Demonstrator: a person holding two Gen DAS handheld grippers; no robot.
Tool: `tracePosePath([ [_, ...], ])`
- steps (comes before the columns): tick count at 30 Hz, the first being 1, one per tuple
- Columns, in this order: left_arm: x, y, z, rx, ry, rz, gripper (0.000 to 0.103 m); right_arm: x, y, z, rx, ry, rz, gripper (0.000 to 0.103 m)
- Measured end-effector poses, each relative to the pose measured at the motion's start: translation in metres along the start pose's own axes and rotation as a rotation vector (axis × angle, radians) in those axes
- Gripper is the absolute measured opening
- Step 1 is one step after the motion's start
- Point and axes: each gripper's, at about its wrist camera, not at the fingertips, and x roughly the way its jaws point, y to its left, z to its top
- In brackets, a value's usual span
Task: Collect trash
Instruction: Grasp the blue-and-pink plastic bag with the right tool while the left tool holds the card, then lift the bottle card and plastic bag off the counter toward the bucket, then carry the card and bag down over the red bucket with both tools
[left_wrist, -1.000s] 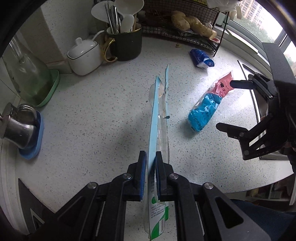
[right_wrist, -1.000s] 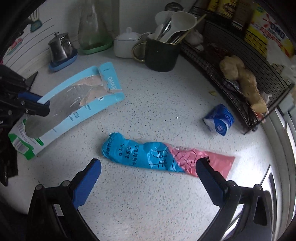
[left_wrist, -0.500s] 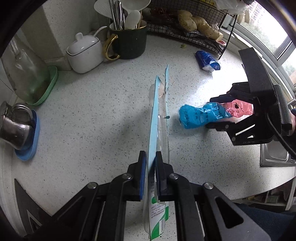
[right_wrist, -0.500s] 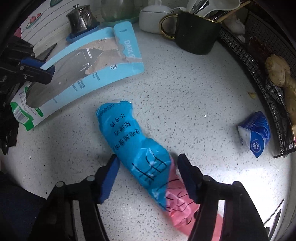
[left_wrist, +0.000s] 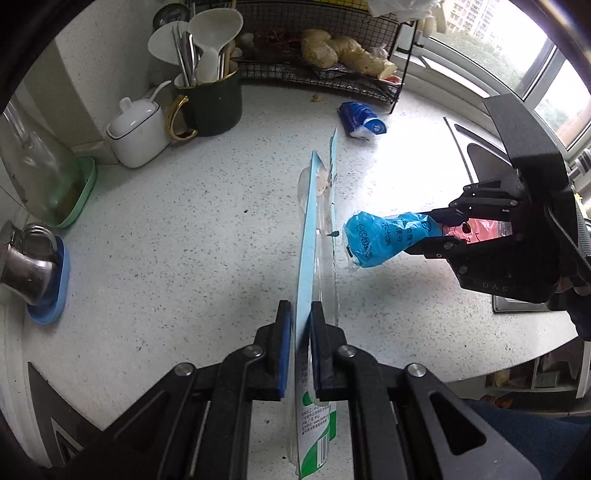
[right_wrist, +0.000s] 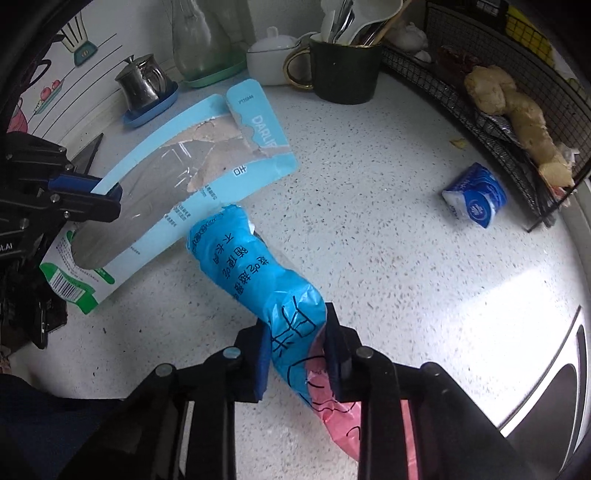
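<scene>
The left gripper pinches a torn package; the right gripper, jaws closing, squeezes a blue-and-pink bag. A dark mug holds spoons.

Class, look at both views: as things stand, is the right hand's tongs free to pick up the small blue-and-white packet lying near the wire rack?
Probably not yet. The right tongs are closing on the blue-and-pink bag, so they are occupied. The blue-and-white packet lies alone on open counter, with nothing blocking it.
</scene>
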Motion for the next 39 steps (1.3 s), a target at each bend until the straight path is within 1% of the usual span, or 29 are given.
tracePosePath([
  [5, -0.02, -0.03, -0.013, 0.032, -0.029, 0.008, 0.008, -0.045, 0.025, -0.029, 0.041, -0.042, -0.053, 0.023],
  [6, -0.023, -0.035, -0.016, 0.034, -0.033, 0.008, 0.008, -0.051, 0.023, -0.03, 0.046, -0.049, -0.062, 0.023],
  [8, -0.031, -0.047, -0.023, 0.038, -0.041, 0.004, 0.008, -0.066, 0.033, -0.041, 0.055, -0.06, -0.084, 0.023],
  [10, -0.037, -0.062, -0.031, 0.049, -0.048, 0.002, 0.008, -0.086, 0.028, -0.051, 0.061, -0.072, -0.096, 0.023],
  [12, -0.043, -0.076, -0.039, 0.06, -0.056, 0.001, 0.008, -0.103, 0.034, -0.066, 0.071, -0.082, -0.116, 0.023],
  [15, -0.053, -0.098, -0.052, 0.074, -0.065, -0.001, 0.008, -0.122, 0.023, -0.075, 0.093, -0.097, -0.133, 0.023],
  [16, -0.056, -0.106, -0.057, 0.078, -0.069, 0.002, 0.008, -0.123, 0.017, -0.078, 0.102, -0.101, -0.138, 0.023],
  [18, -0.062, -0.119, -0.068, 0.084, -0.076, 0.002, 0.008, -0.137, 0.013, -0.091, 0.122, -0.112, -0.147, 0.023],
  [20, -0.067, -0.13, -0.079, 0.088, -0.083, -0.004, 0.008, -0.142, 0.01, -0.103, 0.139, -0.124, -0.152, 0.023],
  [24, -0.078, -0.153, -0.105, 0.098, -0.098, -0.005, 0.008, -0.153, 0.017, -0.126, 0.169, -0.144, -0.164, 0.023],
  [30, -0.092, -0.181, -0.152, 0.091, -0.105, -0.002, 0.008, -0.165, 0.042, -0.163, 0.198, -0.161, -0.169, 0.023],
  [36, -0.097, -0.198, -0.194, 0.074, -0.095, -0.002, 0.008, -0.165, 0.07, -0.194, 0.227, -0.159, -0.163, 0.023],
  [39, -0.088, -0.202, -0.213, 0.062, -0.071, 0.003, 0.008, -0.161, 0.08, -0.21, 0.244, -0.149, -0.163, 0.023],
])
